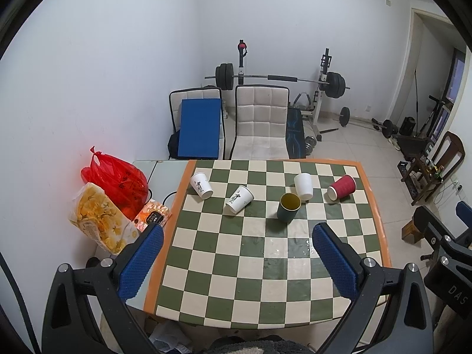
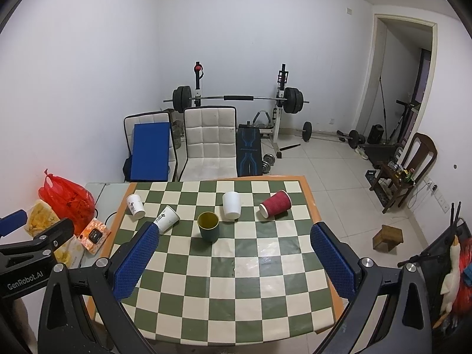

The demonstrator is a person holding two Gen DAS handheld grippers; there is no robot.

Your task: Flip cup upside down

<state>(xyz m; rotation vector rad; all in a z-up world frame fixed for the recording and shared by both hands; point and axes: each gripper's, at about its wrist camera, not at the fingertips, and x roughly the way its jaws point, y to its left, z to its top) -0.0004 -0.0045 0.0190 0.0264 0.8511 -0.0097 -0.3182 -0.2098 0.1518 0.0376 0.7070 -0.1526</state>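
- Cups are sitting across the far half of the checkered tabletop (image 2: 236,280): only the dark green cup (image 2: 208,226) is standing upright with its mouth open to the ceiling, so I am judging it to be the one to flip.
- Beside it a plain white cup (image 2: 231,206) is already resting mouth down, a red ribbed cup (image 2: 275,204) is lying on its side, and two printed white cups (image 2: 135,203) (image 2: 167,218) are lying tipped near the left edge.
- Left tongs (image 1: 236,262) are hovering above the near part of the tabletop with the blue pads wide apart, gripping nothing.
- Right tongs (image 2: 236,262) are hanging likewise, spread wide and empty (well short of any cup).
- Work seems to be at the approach step; the next move is calling for one pair of tongs to reach forward, close on the green cup's wall, lift and roll it over.
- Writing: "GenRobot.AI" is showing on the left tool's body in the right wrist view, and "DAS" on the right tool's in the left wrist view; the printing on the white cups is too small to read.
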